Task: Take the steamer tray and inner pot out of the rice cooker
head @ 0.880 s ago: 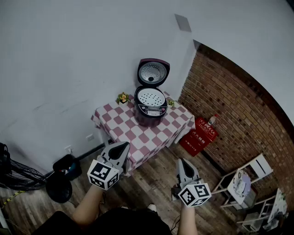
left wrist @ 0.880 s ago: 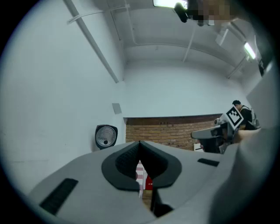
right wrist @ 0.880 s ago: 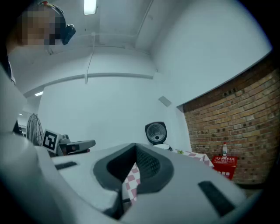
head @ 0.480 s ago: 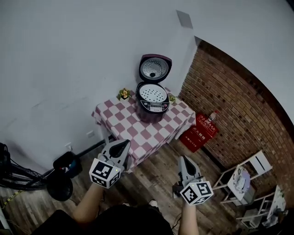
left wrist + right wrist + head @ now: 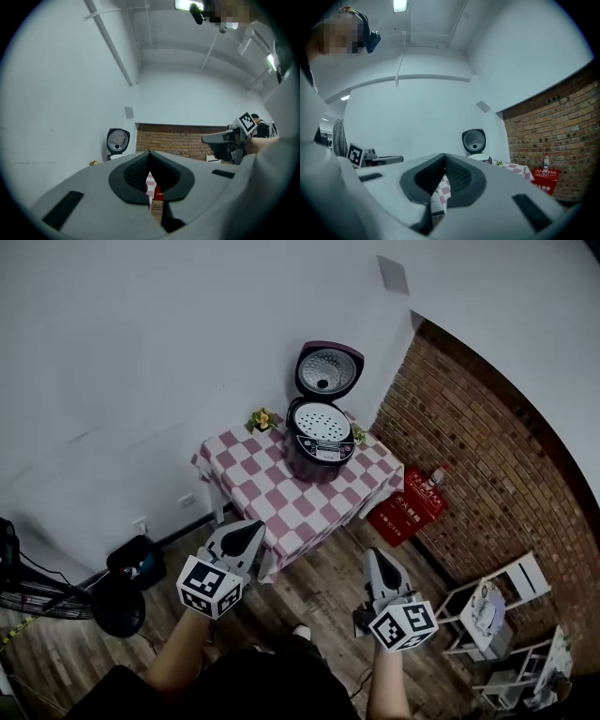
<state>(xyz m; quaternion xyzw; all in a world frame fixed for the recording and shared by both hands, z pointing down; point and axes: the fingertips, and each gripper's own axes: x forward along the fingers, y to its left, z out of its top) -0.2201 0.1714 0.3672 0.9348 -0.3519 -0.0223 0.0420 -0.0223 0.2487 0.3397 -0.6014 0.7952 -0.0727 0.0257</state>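
brick wall [image 5: 469, 446] at right, wood floor [image 5: 319, 596] below; bench [image 5: 246, 486] in pink-white check cloth against the white wall [image 5: 141, 352]; rice cooker [image 5: 314, 454] on bench far side, lid [image 5: 329, 369] up; left hand-held gripper [image 5: 251, 531] and right hand-held gripper [image 5: 371, 557] both clenched, nothing between jaws, level over floor, well apart from cooker; perforated steamer tray [image 5: 316, 418] sits in cooker mouth, inner pot hidden under it; small plant [image 5: 262, 419] just left of cooker
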